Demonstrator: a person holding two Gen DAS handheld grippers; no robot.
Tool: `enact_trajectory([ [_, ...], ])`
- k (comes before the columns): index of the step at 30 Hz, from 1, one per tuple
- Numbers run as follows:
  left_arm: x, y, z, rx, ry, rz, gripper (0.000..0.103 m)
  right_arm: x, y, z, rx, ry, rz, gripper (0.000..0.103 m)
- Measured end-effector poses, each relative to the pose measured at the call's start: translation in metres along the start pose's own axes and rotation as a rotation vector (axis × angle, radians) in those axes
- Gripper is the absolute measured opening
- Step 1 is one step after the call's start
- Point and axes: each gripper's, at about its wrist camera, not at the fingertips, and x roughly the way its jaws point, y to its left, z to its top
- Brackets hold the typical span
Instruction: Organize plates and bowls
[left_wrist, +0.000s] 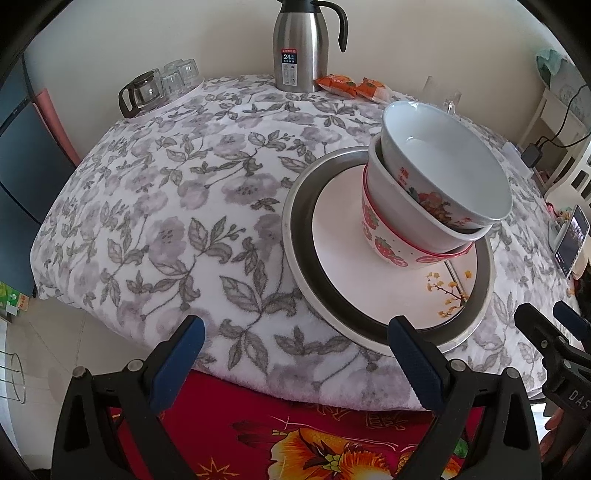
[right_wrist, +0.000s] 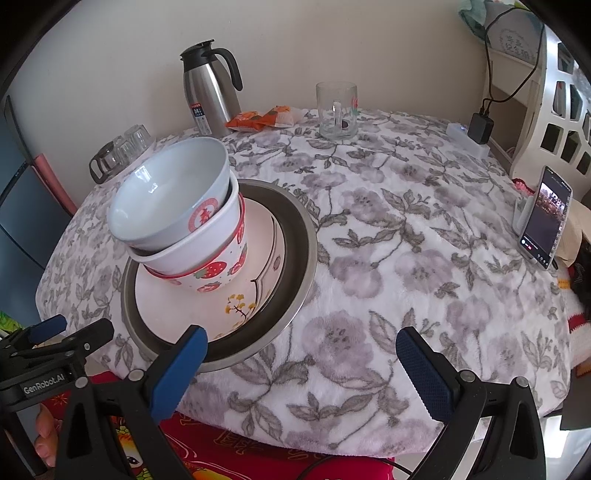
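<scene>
A metal pan (left_wrist: 295, 236) (right_wrist: 295, 266) sits near the table's front edge and holds a white plate (left_wrist: 332, 243) (right_wrist: 155, 295) with yellow flowers. On the plate stand three nested bowls: a strawberry bowl (left_wrist: 384, 243) (right_wrist: 218, 273) at the bottom, a white bowl (left_wrist: 391, 199) (right_wrist: 199, 243) in it, and a tilted pale blue bowl (left_wrist: 443, 162) (right_wrist: 166, 192) on top. My left gripper (left_wrist: 295, 332) is open, in front of the pan's left side, and holds nothing. My right gripper (right_wrist: 301, 341) is open at the pan's right front, also holding nothing.
A steel thermos jug (left_wrist: 301, 48) (right_wrist: 210, 96) stands at the back by the wall, with orange snack packets (left_wrist: 347, 85) (right_wrist: 258, 118) beside it. A glass pot and cups (left_wrist: 159, 85) (right_wrist: 118, 151) sit back left. A glass mug (right_wrist: 336, 110), charger (right_wrist: 480, 129) and phone (right_wrist: 543, 218) are on the right.
</scene>
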Motion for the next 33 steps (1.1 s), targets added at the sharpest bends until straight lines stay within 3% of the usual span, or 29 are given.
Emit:
enact_trajectory([
  [33,-0.0038,-0.0028,-0.0013,0.024,-0.021,0.013,0.099,0.0030,-0.0029,-0.0009,0.007,0.009,-0.004,0.103],
])
